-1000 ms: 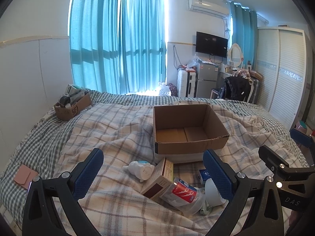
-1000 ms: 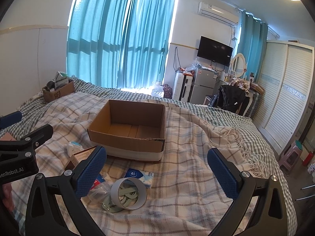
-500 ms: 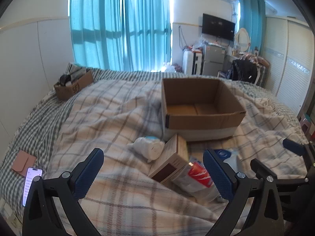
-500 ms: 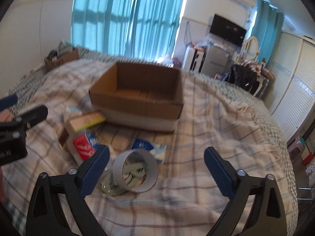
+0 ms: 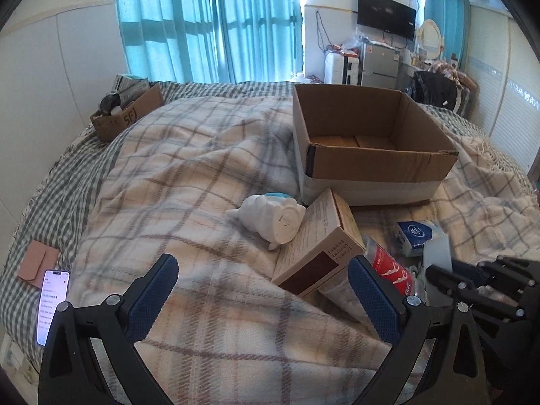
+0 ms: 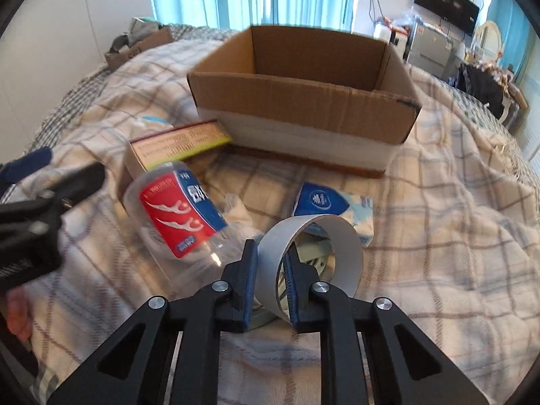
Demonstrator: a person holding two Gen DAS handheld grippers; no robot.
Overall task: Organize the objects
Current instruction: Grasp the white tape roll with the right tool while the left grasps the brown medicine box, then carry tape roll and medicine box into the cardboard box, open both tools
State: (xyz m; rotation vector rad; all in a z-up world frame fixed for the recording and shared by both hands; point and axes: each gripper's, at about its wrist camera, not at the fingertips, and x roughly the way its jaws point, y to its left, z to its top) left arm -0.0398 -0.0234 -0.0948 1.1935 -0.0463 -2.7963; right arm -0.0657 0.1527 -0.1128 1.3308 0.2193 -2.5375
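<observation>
Right gripper: jaws nearly closed, pinching the near wall of the grey tape roll core, one finger outside the ring and one inside. The ring stood on its edge on the plaid blanket, just in front of the blue tissue pack. Some pale green item lay partly hidden behind and under the ring; could not tell what it was.

Left gripper: jaws spread wide, holding nothing, hovering over the blanket near the foot of the pile. Between its fingers the view took in the white figurine lying on its side, touching the tan carton, which leaned up against it.

Clear plastic tub with a red and blue label lay on its side, just left of the ring and touching the carton's near end.

Open cardboard box sat on the blanket behind the pile, with only its bare bottom flaps showing in the left wrist view. Its lower outside wall was white.

Also noted on the bed: a lit phone beside a pink wallet at the left edge, and a small brown box of clutter at the far left corner, well apart from the pile.
</observation>
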